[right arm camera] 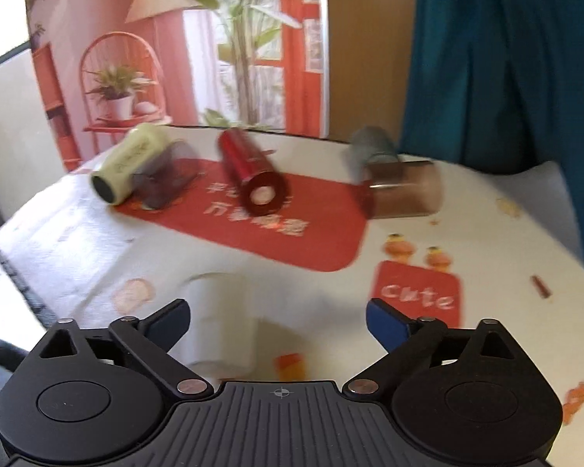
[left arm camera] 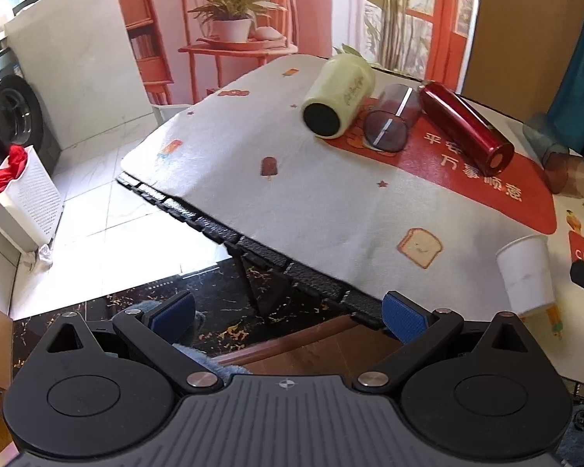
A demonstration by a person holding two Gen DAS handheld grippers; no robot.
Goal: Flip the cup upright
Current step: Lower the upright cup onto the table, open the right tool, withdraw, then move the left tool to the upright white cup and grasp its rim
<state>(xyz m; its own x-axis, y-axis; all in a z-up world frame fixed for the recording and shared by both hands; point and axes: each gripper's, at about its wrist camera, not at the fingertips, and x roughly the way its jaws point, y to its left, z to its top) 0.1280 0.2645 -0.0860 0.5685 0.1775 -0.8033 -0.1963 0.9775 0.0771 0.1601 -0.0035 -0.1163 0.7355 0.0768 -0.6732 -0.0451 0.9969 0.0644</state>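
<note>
A white paper cup [left arm camera: 525, 274] stands upside down near the table's front edge; in the blurred right wrist view it [right arm camera: 222, 319] sits close ahead, just right of the left finger. Further back several cups lie on their sides: a pale green one [left arm camera: 336, 97] [right arm camera: 130, 165], a clear grey one [left arm camera: 391, 116] [right arm camera: 169, 179], a red metal one [left arm camera: 465, 128] [right arm camera: 253, 177] and a brown translucent one [left arm camera: 572, 173] [right arm camera: 403, 190]. My left gripper [left arm camera: 288, 317] is open and empty, off the table's front left edge. My right gripper [right arm camera: 278, 325] is open and empty above the table.
The table [left arm camera: 292, 194] has a white printed cloth and a red mat [left arm camera: 467, 179]. A bluish cup [right arm camera: 372, 148] lies behind the brown one. A white laundry basket [left arm camera: 23, 198] and a washing machine [left arm camera: 11, 116] stand left. A teal curtain [right arm camera: 506, 66] hangs right.
</note>
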